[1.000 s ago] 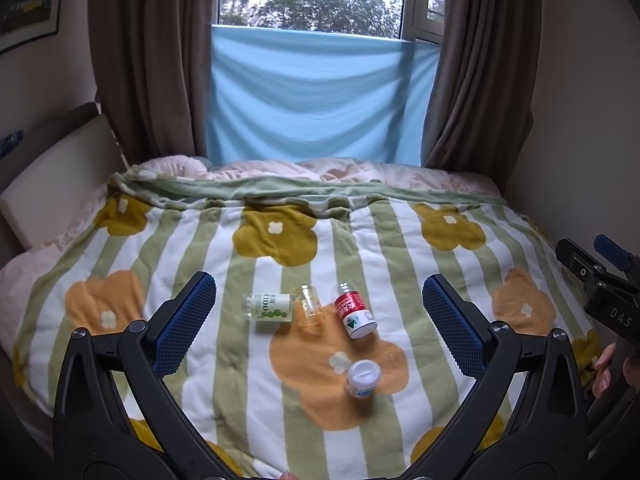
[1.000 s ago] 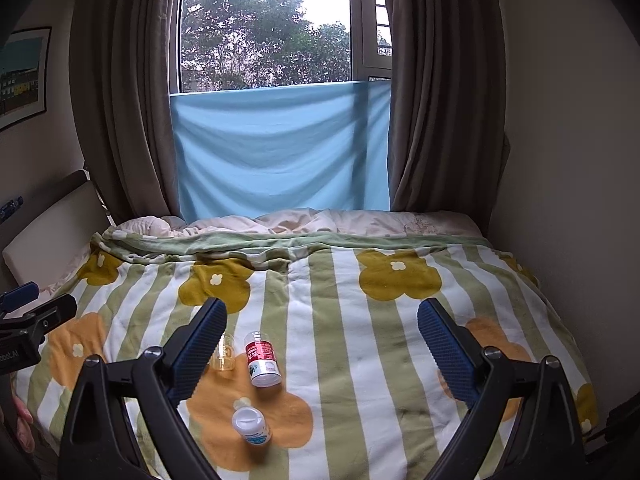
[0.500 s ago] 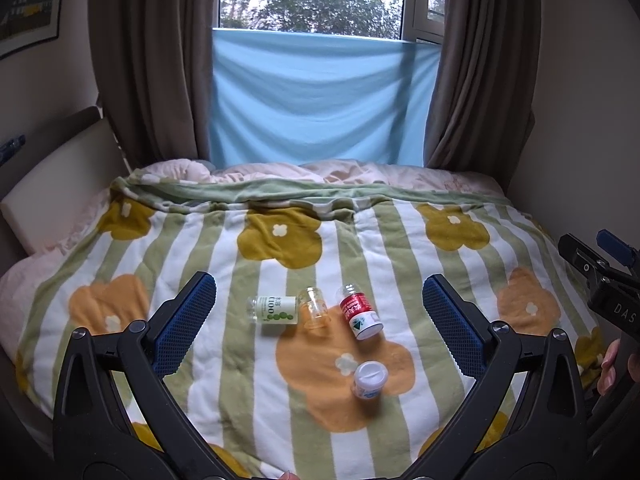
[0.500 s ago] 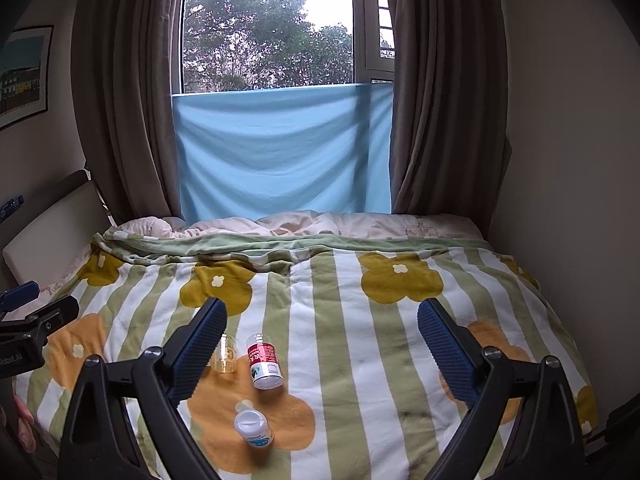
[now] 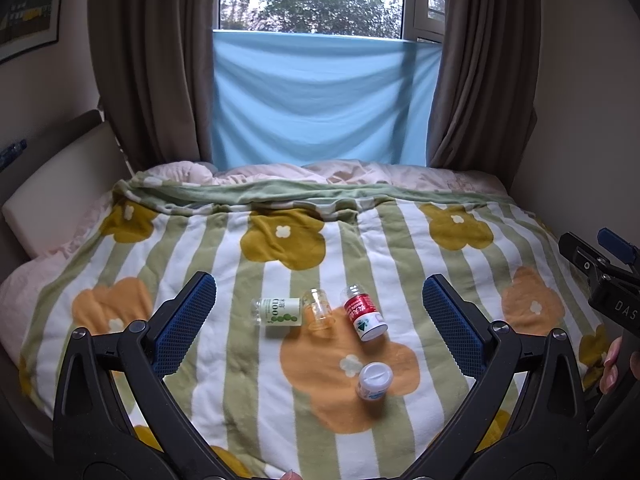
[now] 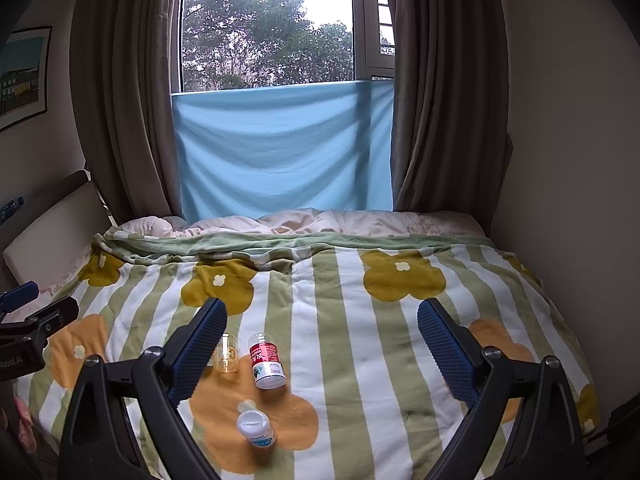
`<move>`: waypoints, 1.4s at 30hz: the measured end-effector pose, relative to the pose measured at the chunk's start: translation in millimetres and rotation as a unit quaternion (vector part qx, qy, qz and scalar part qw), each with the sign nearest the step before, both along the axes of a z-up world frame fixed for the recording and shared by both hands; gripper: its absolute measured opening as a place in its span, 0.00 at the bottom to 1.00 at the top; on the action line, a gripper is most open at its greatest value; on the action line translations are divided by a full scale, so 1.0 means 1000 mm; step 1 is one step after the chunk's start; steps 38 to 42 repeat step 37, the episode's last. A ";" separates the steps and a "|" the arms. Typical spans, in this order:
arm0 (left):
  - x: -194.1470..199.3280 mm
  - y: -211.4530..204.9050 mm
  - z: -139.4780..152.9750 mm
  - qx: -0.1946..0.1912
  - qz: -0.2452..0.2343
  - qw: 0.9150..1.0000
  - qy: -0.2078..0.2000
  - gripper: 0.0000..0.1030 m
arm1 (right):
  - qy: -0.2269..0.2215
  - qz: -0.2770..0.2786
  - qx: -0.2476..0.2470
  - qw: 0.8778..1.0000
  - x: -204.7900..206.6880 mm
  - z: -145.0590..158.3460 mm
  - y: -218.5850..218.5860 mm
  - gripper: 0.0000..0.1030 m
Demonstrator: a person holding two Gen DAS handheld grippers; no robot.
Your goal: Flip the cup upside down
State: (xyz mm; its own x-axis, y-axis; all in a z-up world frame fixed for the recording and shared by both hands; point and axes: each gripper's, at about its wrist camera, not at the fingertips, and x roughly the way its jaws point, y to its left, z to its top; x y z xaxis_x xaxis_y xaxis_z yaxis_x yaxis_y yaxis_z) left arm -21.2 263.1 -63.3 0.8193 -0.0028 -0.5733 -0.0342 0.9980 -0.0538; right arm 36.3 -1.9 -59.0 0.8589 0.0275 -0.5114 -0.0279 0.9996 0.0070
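Surface is a bed (image 5: 400, 240) with a fleece blanket (image 6: 340, 320) — white and green stripes, mustard and orange flower patches. Pinkish duvet (image 5: 360, 172) bunched at the far end under the window (image 6: 272, 40). Blue cloth (image 5: 320, 100) hangs across the window's lower half, brown curtains (image 6: 120, 100) on both sides, trees outside. Padded headboard (image 5: 52, 188) on the left wall, one framed picture (image 6: 22, 76) above it.

Count on the blanket: 1 cup, 3 bottles.
- cup (image 5: 318, 308) — clear plastic, lying on its side, between the green-label bottle and the red-label bottle, touching or nearly touching the green one; cannot tell which.
- green-label bottle (image 5: 277, 311), lying down, left of the cup. In the right wrist view it is hidden behind that gripper's finger.
- red-label bottle (image 5: 363, 313), lying down, white cap toward the camera, just right of the cup.
- white bottle (image 5: 374, 380) with blue label, nearer the camera, apart from the other three.

left gripper (image 5: 320, 312): spread wide, holding nothing, above the blanket, the cup framed between its fingers.
right gripper (image 6: 322, 340): also spread wide and empty, cup (image 6: 227, 357) next to its left finger in view, not touched.
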 end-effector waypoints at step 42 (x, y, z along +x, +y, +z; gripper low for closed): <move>-0.023 -0.023 0.011 0.026 -0.008 0.997 -0.070 1.00 | -0.002 0.002 0.002 1.000 0.000 -0.001 0.007 0.93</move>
